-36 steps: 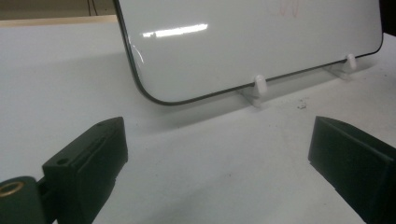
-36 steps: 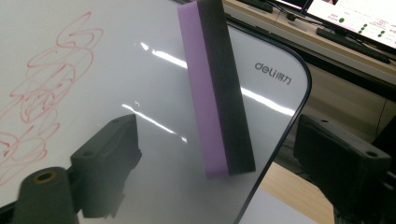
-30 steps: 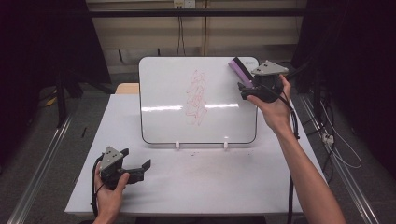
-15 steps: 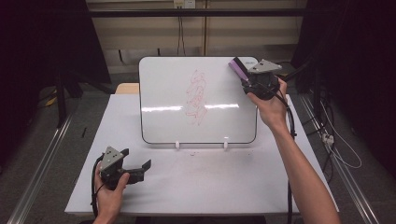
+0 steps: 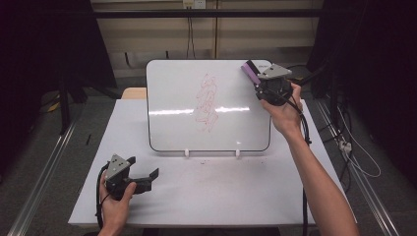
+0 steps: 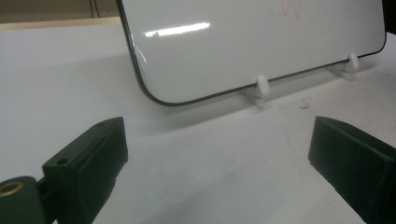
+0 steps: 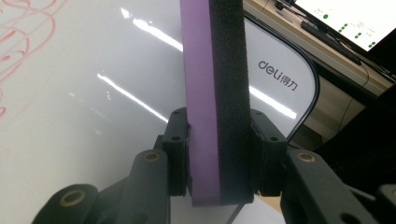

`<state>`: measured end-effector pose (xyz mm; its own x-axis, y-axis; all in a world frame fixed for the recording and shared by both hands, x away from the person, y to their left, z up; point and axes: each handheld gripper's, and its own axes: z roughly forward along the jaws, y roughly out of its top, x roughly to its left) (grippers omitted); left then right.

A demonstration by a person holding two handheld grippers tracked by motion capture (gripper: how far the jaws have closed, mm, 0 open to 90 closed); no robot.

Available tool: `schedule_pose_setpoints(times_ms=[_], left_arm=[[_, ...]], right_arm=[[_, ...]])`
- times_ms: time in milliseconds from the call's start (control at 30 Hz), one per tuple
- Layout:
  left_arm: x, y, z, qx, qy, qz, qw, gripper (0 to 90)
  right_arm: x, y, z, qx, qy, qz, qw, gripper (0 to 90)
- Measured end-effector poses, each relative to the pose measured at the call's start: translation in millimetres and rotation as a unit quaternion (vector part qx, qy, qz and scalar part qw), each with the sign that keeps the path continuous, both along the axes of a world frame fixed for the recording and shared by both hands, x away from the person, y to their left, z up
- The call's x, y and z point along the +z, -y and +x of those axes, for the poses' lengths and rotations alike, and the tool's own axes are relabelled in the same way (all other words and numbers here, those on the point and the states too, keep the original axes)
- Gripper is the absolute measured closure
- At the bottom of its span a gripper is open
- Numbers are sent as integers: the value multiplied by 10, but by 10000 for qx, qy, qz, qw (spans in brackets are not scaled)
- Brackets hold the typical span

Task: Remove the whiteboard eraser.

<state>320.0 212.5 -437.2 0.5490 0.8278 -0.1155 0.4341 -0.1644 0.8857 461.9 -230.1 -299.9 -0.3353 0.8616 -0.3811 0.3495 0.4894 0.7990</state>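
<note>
A white dry-erase board stands tilted on small white feet, with red scribbles at its middle. My right gripper is up at the board's top right corner. Its jaws have just been closing and are now shut on a purple eraser with a black felt face. In the right gripper view the eraser stands upright between the pads of the right gripper, close to the board. My left gripper rests low over the table's front left, open with nothing in it.
The white table carries the board and its feet. A few dark specks lie in front of the board. Cables hang at the right of the table. Dark surroundings lie on both sides.
The right gripper with the eraser has edged slightly toward the board's corner. The left gripper has kept still.
</note>
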Motion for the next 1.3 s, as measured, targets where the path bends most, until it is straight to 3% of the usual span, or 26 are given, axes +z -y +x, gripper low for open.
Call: schedule_pose_setpoints(times_ms=[300,400,500,1000,1300], left_arm=[[4,-3,-1,-1,6,-8,10000,44],[7,-6,-5,28,13,-13,10000,44],[6,-7,-1,26,4,-3,10000,44],[19,-19,-2,64,26,-26,10000,44],[23,-20,11,37,44,-16,10000,44]], right_arm=[[0,18,-20,0,32,64,10000,649],[86,39,-64,52,225,178,9996,650],[96,78,-65,-17,218,229,9995,650],[-63,194,-298,183,311,751,9965,651],[-206,196,-447,459,361,1173,9914,653]])
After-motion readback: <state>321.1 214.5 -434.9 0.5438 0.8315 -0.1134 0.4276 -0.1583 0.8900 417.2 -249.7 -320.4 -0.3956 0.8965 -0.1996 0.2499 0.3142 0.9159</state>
